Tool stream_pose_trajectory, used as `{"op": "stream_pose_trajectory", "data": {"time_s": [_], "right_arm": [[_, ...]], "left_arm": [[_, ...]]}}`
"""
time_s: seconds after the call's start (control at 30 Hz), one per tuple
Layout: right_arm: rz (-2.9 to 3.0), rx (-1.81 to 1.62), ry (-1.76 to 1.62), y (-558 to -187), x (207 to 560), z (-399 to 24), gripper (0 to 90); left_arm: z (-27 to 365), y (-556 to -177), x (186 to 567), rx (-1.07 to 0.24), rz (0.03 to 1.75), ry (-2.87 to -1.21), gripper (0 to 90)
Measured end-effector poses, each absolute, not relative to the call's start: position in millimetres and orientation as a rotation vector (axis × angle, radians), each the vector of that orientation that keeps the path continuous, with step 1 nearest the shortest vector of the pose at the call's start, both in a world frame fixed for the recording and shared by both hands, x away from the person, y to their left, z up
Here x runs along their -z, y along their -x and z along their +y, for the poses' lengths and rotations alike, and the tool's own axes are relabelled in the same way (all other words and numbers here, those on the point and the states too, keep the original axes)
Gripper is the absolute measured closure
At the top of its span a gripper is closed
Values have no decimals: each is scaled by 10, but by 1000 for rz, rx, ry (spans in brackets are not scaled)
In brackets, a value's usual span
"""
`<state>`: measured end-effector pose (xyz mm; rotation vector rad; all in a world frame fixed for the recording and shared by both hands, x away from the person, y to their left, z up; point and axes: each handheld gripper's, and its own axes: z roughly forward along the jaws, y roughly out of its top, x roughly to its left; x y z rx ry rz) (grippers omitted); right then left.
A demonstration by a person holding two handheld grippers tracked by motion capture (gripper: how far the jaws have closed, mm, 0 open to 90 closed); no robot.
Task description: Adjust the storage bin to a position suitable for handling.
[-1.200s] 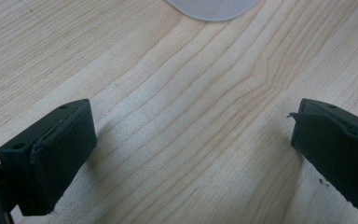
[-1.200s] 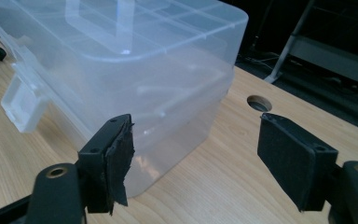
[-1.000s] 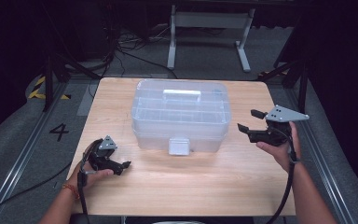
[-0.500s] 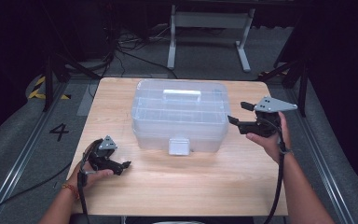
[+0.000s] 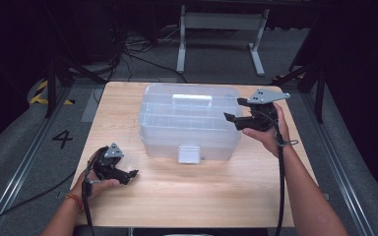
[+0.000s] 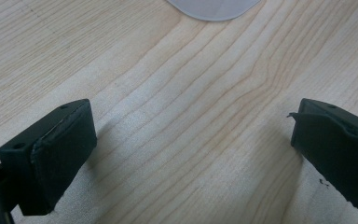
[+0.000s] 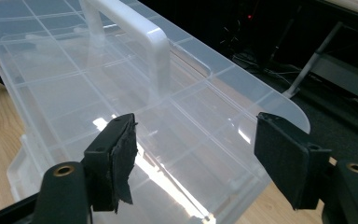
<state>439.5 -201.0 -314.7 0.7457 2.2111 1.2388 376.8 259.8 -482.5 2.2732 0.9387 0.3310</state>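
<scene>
A clear plastic storage box [image 5: 189, 123] with a white handle [image 5: 192, 100] and a white front latch [image 5: 189, 153] stands at the middle of the wooden table [image 5: 187, 196]. My right gripper [image 5: 233, 109] hovers over the box's right end, open. In the right gripper view, my right gripper [image 7: 196, 140] has its jaws spread above the lid [image 7: 74, 79], nothing pressed between them, with the handle [image 7: 135, 42] ahead. My left gripper [image 5: 129, 176] rests low at the table's front left, open. In the left gripper view, my left gripper [image 6: 191, 144] has bare wood between its jaws.
Behind the table a white metal stand [image 5: 221, 22] and loose cables [image 5: 128, 54] lie on the dark floor. A painted "4" [image 5: 61, 138] and yellow-black tape [image 5: 42, 93] mark the floor at the left. Rails run along both table sides.
My right gripper has moved left and slightly up, from beside the box's right end to over its lid. The left gripper has stayed put.
</scene>
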Motion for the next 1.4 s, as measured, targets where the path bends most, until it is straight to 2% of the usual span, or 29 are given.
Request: {"op": "stream_pose_trajectory", "data": {"time_s": [0.57, 0.83, 1.27, 1.37, 1.4], "right_arm": [[2277, -1190, -715, -4741, 3132, -1678, 339], [2318, -1156, -713, -4782, 3089, -1561, 392], [2357, -1125, -668, -4820, 3023, -1386, 614], [2361, -1122, -661, -4813, 3020, -1370, 628], [2366, -1119, -651, -4812, 3023, -1354, 668]], "left_arm": [[2599, -3765, 4825, -328, 942, -2271, 8], [2609, -3762, 4830, -340, 953, -2249, 37], [2608, -3764, 4830, -339, 952, -2249, 37], [2608, -3764, 4830, -339, 952, -2249, 37], [2608, -3764, 4830, -339, 953, -2249, 37]]}}
